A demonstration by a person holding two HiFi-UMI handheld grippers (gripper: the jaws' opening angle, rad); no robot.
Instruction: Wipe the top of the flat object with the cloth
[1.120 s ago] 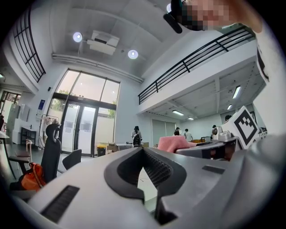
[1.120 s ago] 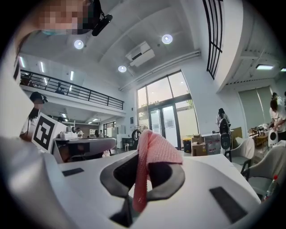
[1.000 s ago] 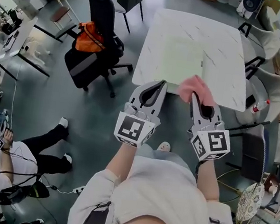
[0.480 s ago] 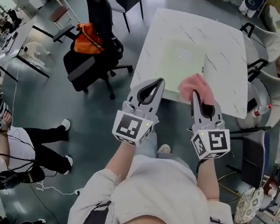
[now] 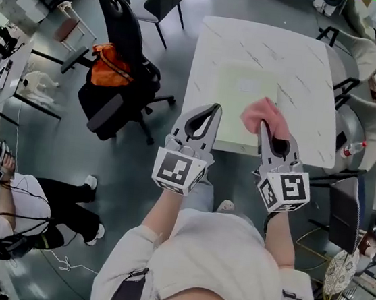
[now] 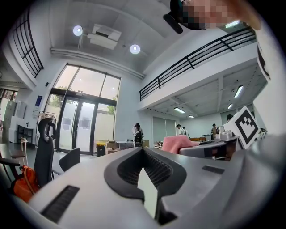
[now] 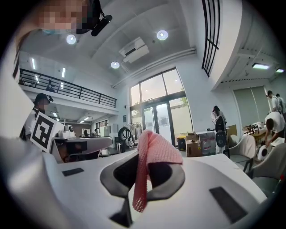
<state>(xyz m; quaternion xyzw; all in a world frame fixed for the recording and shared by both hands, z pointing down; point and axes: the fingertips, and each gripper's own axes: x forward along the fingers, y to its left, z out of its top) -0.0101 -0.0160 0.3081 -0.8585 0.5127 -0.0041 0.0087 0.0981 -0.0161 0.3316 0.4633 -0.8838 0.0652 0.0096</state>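
We hold the pink cloth [image 5: 262, 113] pinched between the closed jaws of our right gripper [image 5: 264, 126], right of frame centre, over the near edge of the table [image 5: 307, 65]. The pale flat object [image 5: 242, 95] lies just beside it, on the left. Our left gripper [image 5: 214, 108] is closed on nothing.

head: steeply down on table [image 5: 307, 65] | gripper views: tilted up along jaws, hall beyond | shared: cloth [image 5: 264, 114]

We see the cloth [image 7: 156, 150] as coarse pink open-mesh weave, and the right gripper [image 5: 265, 128] as smooth matt grey plastic. At twelve o'clock, the table [image 5: 307, 65] has a veined white marble finish; the flat object [image 5: 246, 92] looks matt.
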